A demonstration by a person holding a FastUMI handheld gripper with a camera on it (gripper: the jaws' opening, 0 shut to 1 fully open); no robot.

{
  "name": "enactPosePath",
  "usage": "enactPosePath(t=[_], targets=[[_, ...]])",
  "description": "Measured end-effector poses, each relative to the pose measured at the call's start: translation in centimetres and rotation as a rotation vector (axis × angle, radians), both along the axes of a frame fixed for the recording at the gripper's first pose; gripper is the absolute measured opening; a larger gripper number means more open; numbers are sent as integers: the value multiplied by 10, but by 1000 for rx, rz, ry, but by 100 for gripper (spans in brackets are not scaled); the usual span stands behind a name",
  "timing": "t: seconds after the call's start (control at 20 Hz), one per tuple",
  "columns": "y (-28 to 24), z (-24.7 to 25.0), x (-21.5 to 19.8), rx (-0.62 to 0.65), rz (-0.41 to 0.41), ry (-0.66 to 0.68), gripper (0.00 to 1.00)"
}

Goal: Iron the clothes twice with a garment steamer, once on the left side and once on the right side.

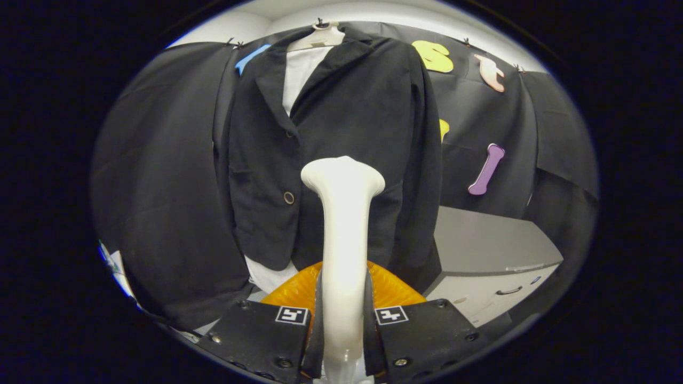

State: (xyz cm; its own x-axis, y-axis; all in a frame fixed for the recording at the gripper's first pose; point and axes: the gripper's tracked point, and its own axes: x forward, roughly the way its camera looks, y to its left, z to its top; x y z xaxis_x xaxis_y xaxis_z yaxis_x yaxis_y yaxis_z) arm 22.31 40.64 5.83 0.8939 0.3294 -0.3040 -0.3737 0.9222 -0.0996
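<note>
I have the garment steamer (344, 234) clamped between both fingers of the gripper (344, 320); they press on its cream neck from either side, low down near the handle end. The flared head points forward and up, toward the black jacket (331, 149).

Jacket hangs on a pale hanger (320, 36) against the booth wall, over a white shirt (299, 74) showing at the collar and below the hem. Steamer head sits in front of the jacket's lower middle, just right of the lower button (288, 198). I cannot tell whether the head touches the cloth or hovers off it.

An orange ribbed thing (395, 288) lies just beyond the fingers, under the neck, perhaps the steamer's base; unsure. A grey cabinet (491, 250) stands off to the right, clear of the jacket.

Judgement: this looks like the approach, or the start of a pass. No way to tell from here which side is done.

Next move calls for bringing the head flat to one front panel, then a steady stroke along it, keeping clear of the buttons and not dragging the jacket off its hanger.
</note>
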Motion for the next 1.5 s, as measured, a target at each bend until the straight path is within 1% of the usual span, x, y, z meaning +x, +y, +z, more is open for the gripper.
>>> enactPosePath(t=[0.5,0.7,0.95,1.15,1.3,1.5], targets=[[-13,-42,-6,-34,-6,48,32],[-15,-68,-9,-39,9,108,32],[-19,-76,-11,-39,-2,136,32],[-21,-53,-17,-12,-3,103,32],[-16,-10,-28,22,12,40,32],[4,56,-43,77,46,-55,32]])
